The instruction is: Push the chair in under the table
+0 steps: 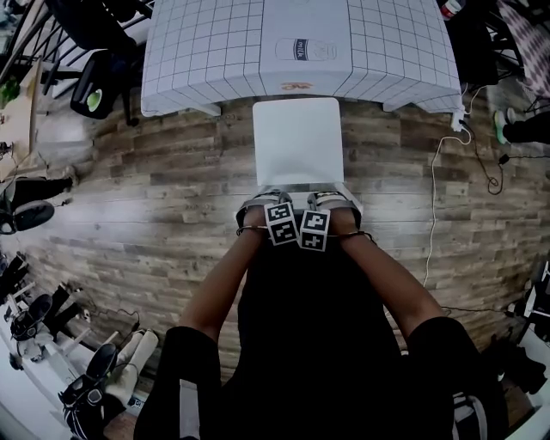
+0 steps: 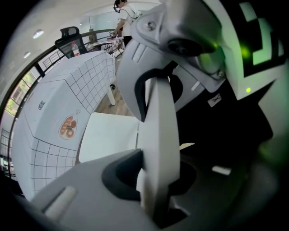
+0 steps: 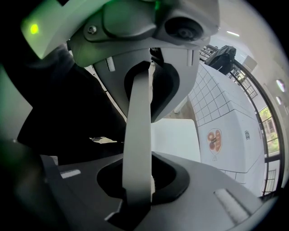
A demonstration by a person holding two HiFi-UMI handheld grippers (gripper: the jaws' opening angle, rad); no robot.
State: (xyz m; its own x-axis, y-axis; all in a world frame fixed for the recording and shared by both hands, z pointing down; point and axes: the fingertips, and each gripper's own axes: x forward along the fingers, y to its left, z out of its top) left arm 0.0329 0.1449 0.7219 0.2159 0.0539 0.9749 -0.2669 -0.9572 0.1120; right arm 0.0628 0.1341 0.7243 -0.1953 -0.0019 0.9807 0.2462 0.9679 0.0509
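Note:
A white chair stands in front of the table (image 1: 206,51), which has a grid-patterned cloth; the chair's seat (image 1: 299,142) reaches to the table's near edge. My left gripper (image 1: 262,206) and right gripper (image 1: 335,203) sit side by side on the top edge of the chair's backrest, pointing steeply down. In the left gripper view the white backrest (image 2: 158,131) runs between the jaws, which press on it, with the seat (image 2: 108,135) and the tablecloth (image 2: 58,103) beyond. The right gripper view shows the same: backrest (image 3: 137,135) clamped, seat (image 3: 176,137) and table (image 3: 226,122) behind.
The floor is wooden planks. A white cable (image 1: 434,198) trails over it to the right of the chair. Several shoes (image 1: 34,318) lie at the lower left. A black office chair (image 1: 94,86) stands at the table's left corner. A person (image 2: 124,13) stands far behind the table.

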